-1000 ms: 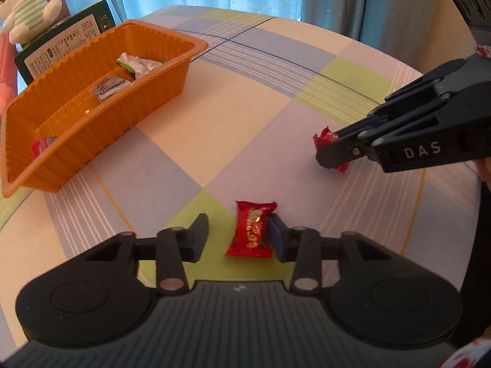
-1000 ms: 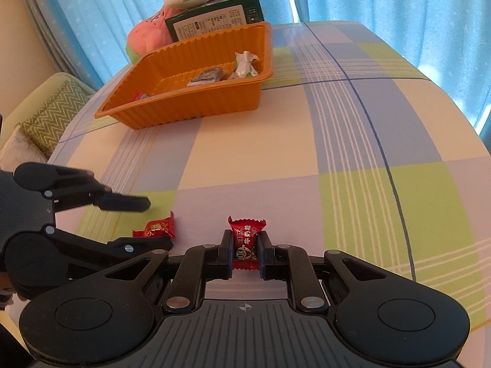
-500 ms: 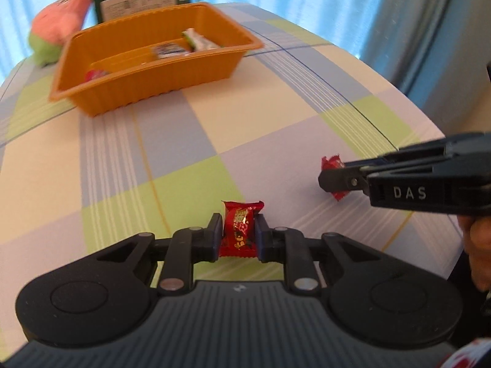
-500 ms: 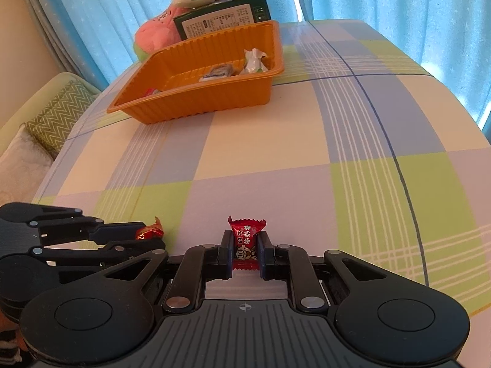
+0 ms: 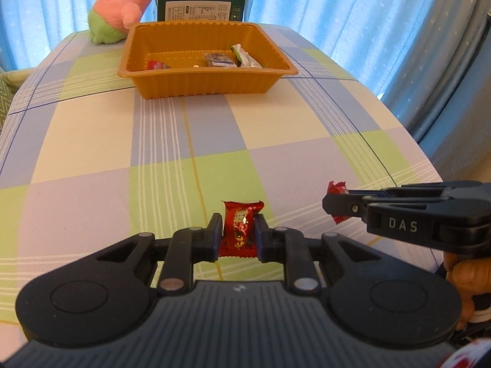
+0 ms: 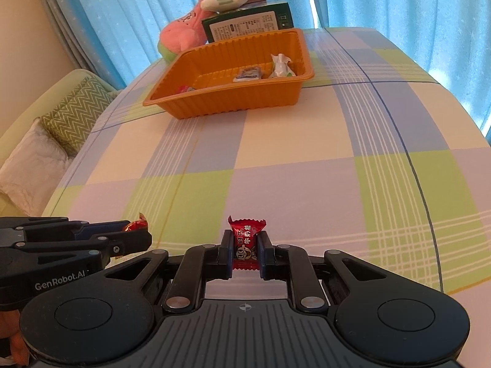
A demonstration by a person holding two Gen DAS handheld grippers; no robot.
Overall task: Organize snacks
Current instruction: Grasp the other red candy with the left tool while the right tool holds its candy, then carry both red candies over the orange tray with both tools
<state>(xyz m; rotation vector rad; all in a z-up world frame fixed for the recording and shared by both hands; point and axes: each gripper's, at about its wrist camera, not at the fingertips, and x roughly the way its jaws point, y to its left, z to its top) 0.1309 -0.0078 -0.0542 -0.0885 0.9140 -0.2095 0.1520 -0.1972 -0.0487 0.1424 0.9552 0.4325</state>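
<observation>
Two red wrapped candies in play, one per gripper. Left wrist view: left gripper (image 5: 236, 233) clenched on red candy (image 5: 239, 230), pads pinching the wrapper's mid-body w/ crimped top edge sticking up above the fingers; held low over the checked tablecloth (image 5: 92, 159), well apart from the orange tray (image 5: 202, 84) at the far end. Right gripper (image 5: 330, 207) enters from the right edge, gripping a second red candy (image 5: 337, 189). Tray already has a few wrapped snacks. Handling est.: very light, small, foil-type wrapper looks glossy so prob. slippery; hard core likely, ends soft/crinkly, so take hold across the fat middle, not the twisted ends. Right wrist view: right gripper (image 6: 244, 247) closed on its candy (image 6: 246, 239), red wrapper w/ white print and a cartoon face, serrated top edge, upright. Left gripper (image 6: 144, 236) at left, a bit of its candy (image 6: 136, 224) showing. Tray (image 6: 233, 101) far ahead, green box and plush toys behind it.
</observation>
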